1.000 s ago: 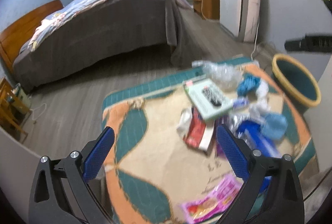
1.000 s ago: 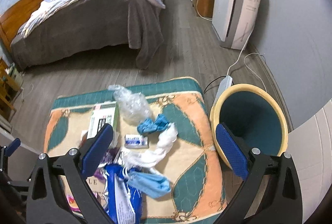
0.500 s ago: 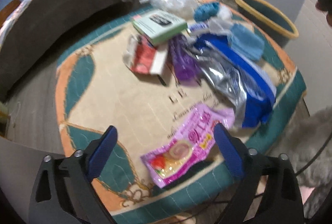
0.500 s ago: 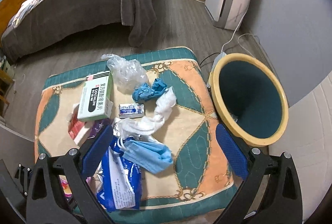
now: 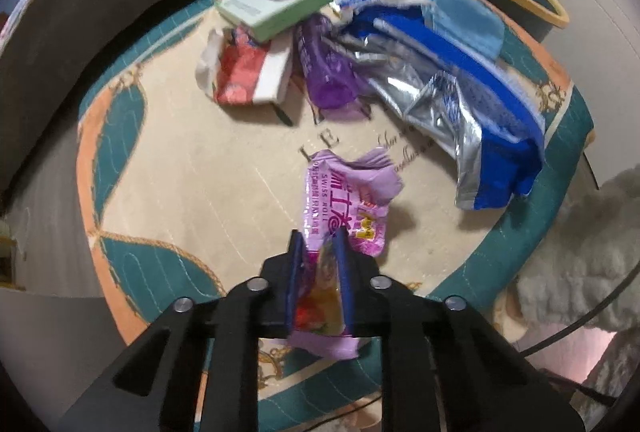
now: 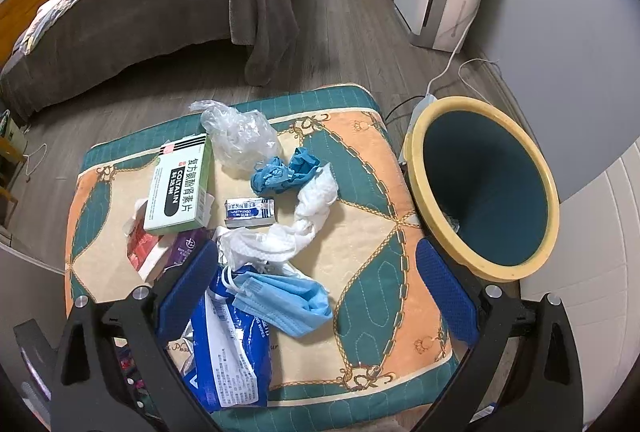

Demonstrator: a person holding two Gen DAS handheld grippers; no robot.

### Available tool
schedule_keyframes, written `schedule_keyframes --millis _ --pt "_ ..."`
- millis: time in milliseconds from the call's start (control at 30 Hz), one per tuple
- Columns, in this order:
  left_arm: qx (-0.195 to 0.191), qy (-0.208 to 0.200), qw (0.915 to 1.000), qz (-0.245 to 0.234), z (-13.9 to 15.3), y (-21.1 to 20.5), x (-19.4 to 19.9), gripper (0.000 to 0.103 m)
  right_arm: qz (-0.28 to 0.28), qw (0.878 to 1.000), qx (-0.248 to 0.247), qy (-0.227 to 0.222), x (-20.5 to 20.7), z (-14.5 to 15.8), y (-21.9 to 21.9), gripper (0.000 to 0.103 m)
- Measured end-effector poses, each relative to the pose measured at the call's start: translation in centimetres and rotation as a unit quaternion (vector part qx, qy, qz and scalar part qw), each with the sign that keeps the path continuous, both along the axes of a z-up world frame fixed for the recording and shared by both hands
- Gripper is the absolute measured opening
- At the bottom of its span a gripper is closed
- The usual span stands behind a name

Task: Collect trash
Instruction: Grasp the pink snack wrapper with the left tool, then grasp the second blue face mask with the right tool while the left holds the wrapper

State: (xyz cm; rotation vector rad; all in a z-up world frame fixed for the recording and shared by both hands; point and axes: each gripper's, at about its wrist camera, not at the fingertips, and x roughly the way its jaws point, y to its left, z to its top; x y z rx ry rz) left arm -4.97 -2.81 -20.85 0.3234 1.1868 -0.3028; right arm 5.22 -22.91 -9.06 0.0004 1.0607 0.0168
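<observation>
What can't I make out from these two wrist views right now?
- Pink wrapper: in the left wrist view, its near end is hidden between the closing left gripper fingers.
- Trash bin: in the right wrist view, its bottom is too dark to read; a right gripper finger covers part of its near rim.
- Blue wipes pack: its left side is hidden behind the other finger.

From my right wrist view, the bin (image 6: 484, 187) stands just right of the cushioned table (image 6: 372, 232). On the table, the medicine box (image 6: 180, 187) lies far left of the bin, the crumpled bag (image 6: 240, 135) behind the box, and the face mask (image 6: 288, 300) nearer me, bin-side of the box.
</observation>
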Motion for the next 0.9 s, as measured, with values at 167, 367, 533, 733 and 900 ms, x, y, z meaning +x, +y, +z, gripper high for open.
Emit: schedule_keyframes --millis 167,367,533,733,900 --pt "-0.027 -0.049 0.998 0.031 4.1 1.0 0.6 0.008 -0.004 1.0 0.005 0.008 0.1 -0.5 -0.3 0.097" --pt "-0.058 -0.103 0.9913 0.058 11.0 2.3 2.4 0.008 -0.009 1.0 0.005 0.022 0.3 -1.5 -0.7 0.097" --pt "-0.078 -0.149 0.984 0.06 16.1 3.5 4.5 0.008 -0.008 0.999 0.012 0.036 0.2 -2.7 -0.7 0.097" --pt "-0.126 -0.165 0.9741 0.089 16.1 4.4 5.3 0.008 0.036 0.998 -0.012 0.053 -0.1 -4.7 0.8 0.097" --pt "-0.13 -0.164 0.9744 0.082 15.7 3.7 6.3 0.008 0.055 0.995 -0.007 0.088 -0.1 -6.8 2.1 0.091"
